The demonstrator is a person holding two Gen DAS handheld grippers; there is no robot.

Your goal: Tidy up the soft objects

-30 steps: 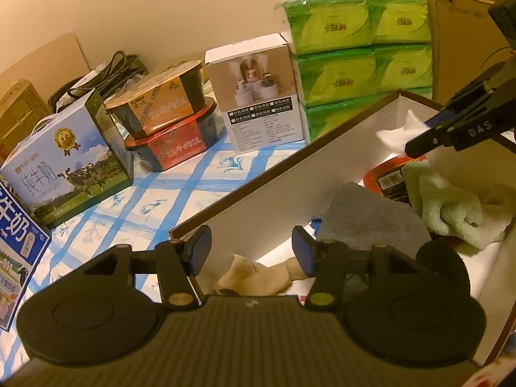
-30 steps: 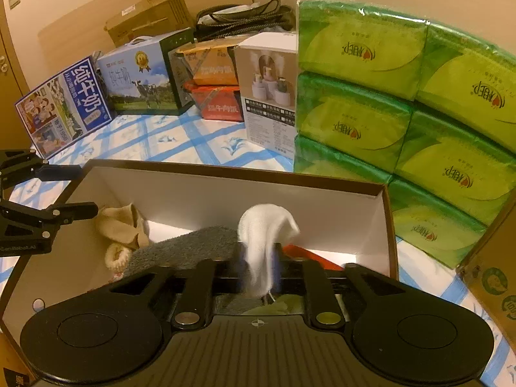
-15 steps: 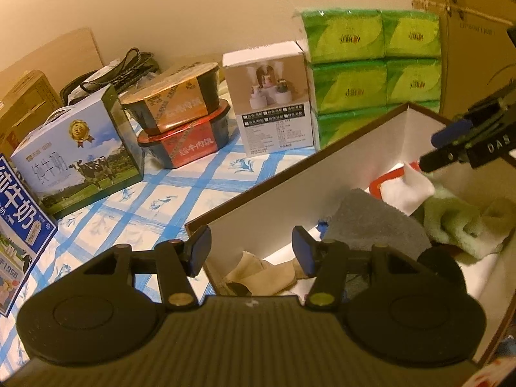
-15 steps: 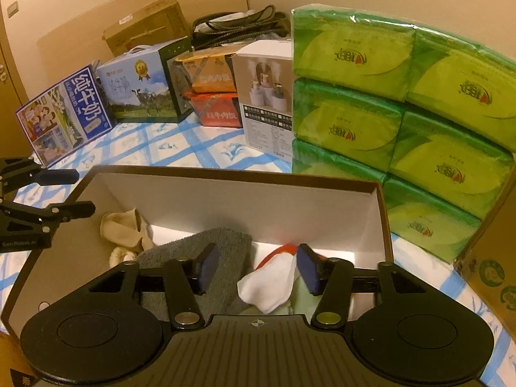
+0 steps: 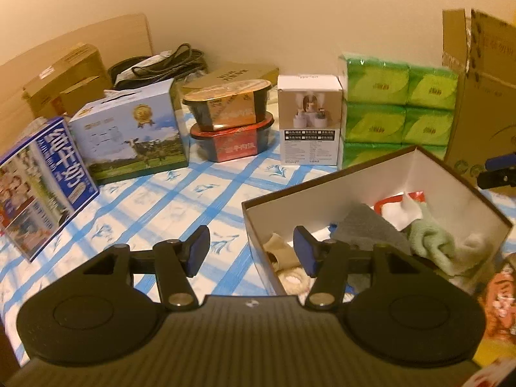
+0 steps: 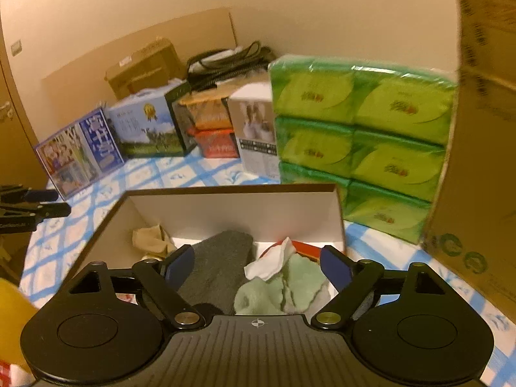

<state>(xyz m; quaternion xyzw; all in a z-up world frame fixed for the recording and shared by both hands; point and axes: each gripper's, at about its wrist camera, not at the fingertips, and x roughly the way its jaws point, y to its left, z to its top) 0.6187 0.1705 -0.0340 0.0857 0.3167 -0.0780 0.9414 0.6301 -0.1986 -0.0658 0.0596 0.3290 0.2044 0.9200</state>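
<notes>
The small white cloth (image 6: 270, 262) is seen lying loose on the pale green fluffy towel (image 6: 283, 285) inside the brown-rimmed white cardboard box (image 6: 232, 208), evidently gathered there with a grey felt cloth (image 6: 219, 264) and beige socks (image 6: 150, 237). Nothing is gripped: the right tongs (image 6: 256, 264) are opening wide, the left tongs (image 5: 251, 251) widening too, both empty. Green tissue packs (image 6: 361, 135) crowd the blue-checked worktop (image 5: 161, 206) behind.
</notes>
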